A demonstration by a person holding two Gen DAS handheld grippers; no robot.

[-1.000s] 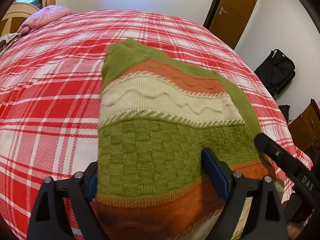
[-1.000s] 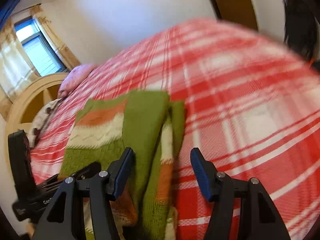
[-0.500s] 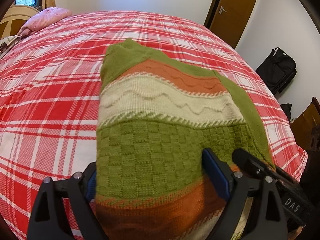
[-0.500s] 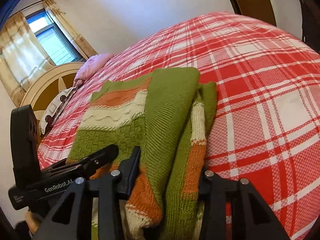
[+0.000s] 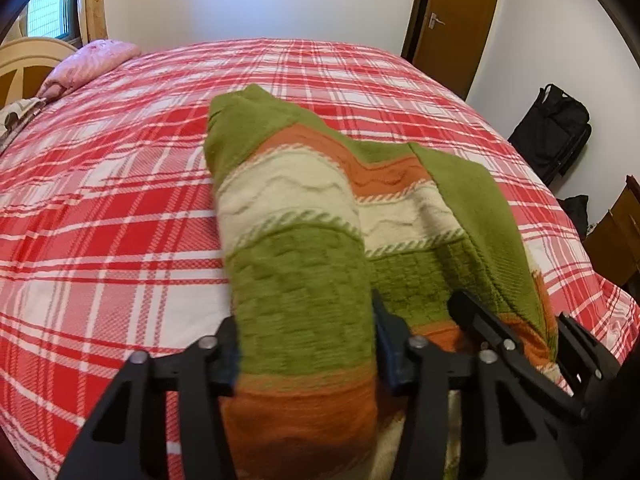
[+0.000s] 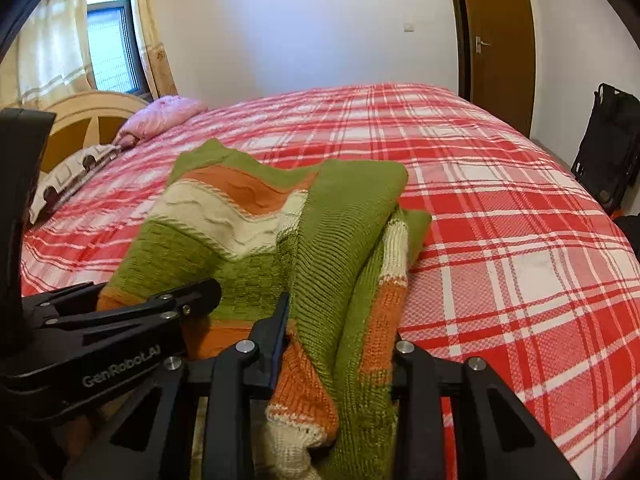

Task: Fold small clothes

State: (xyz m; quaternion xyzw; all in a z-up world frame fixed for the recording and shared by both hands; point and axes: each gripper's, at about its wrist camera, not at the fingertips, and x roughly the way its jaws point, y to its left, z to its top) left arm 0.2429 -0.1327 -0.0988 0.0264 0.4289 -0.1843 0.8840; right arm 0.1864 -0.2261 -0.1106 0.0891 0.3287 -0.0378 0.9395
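**Both grippers clamped on the near hem of the knitted sweater**

The left gripper (image 5: 306,344) has just been closing, and its jaws now squeeze the left side of the sweater (image 5: 320,216) at the orange hem band, the knit bunched into a ridge between the pads. The right gripper (image 6: 340,344) has likewise just been closing; its jaws pinch the folded right edge, where a green sleeve layer lies over the striped body.

The left wrist view shows the right gripper's (image 5: 516,344) fingers from the side, biting the hem just beside the left one. Only this view shows the basket-weave green panel running straight up between the left jaws. The right wrist view shows the left gripper (image 6: 120,312) side-on with its printed label, and alone reveals the stacked layers and the cream cuff hanging at the near edge.

The sweater (image 6: 280,232) lies on the red plaid bedspread (image 5: 120,200), its long axis running away from the grippers, hem nearest and green neck end pointing toward the far wall. A pink pillow (image 6: 160,116) sits at the headboard on the left; a brown door (image 5: 452,20) stands beyond the bed.
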